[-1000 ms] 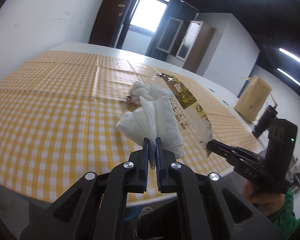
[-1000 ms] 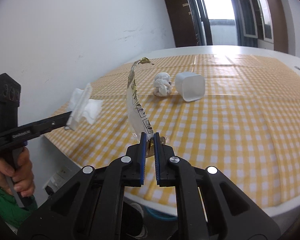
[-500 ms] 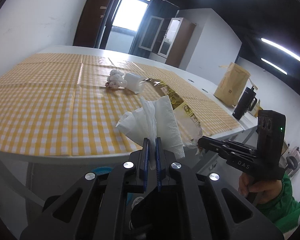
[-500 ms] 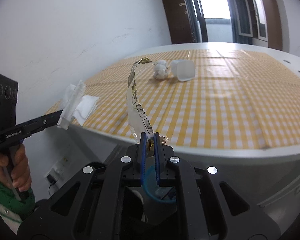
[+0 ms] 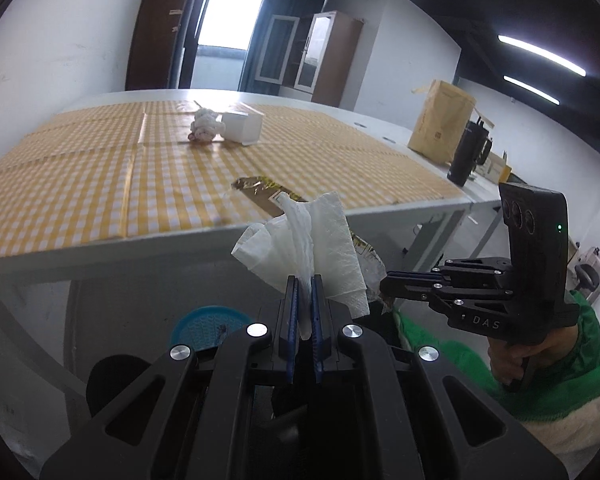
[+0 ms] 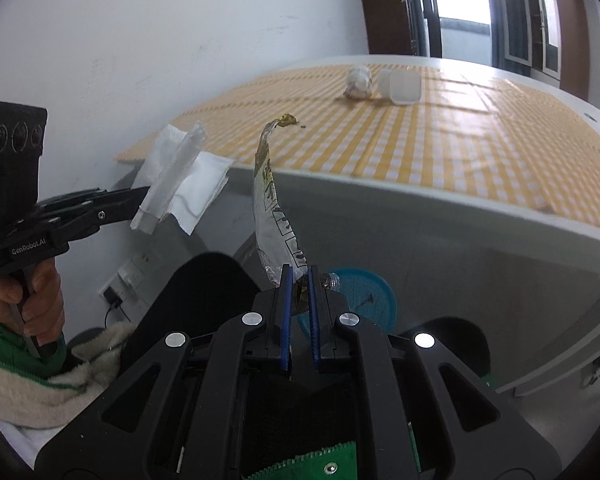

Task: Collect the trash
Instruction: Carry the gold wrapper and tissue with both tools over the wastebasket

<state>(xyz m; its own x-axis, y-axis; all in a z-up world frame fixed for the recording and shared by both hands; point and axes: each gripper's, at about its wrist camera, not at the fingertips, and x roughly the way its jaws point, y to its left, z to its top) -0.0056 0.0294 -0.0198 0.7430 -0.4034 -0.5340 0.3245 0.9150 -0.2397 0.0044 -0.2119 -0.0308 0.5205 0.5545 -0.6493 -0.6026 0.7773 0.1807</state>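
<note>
My left gripper [image 5: 304, 280] is shut on a white paper napkin [image 5: 312, 240], held in the air in front of the table's near edge. My right gripper [image 6: 298, 272] is shut on a long silver and gold snack wrapper [image 6: 272, 208] that stands up from its jaws. Each gripper shows in the other's view: the right one [image 5: 384, 284] with the wrapper behind the napkin, the left one [image 6: 144, 196] with the napkin [image 6: 180, 180]. A blue bin [image 6: 360, 300] sits on the floor under the table, also the blue bin [image 5: 208, 320]. A crumpled tissue [image 5: 204, 126] and a white plastic cup [image 5: 242, 126] lie far back on the table.
The table [image 5: 100, 240] has a yellow checked cloth [image 5: 80, 184]. A brown paper bag [image 5: 440, 124] and a black bottle [image 5: 466, 152] stand on the far right side. A person's hand and green sleeve [image 5: 548, 360] hold the right gripper. A wall socket [image 6: 112, 292] is low on the left wall.
Both grippers have drawn back from above the table to in front of its edge and sunk lower, still holding napkin and wrapper. The blue bin under the table has come into view.
</note>
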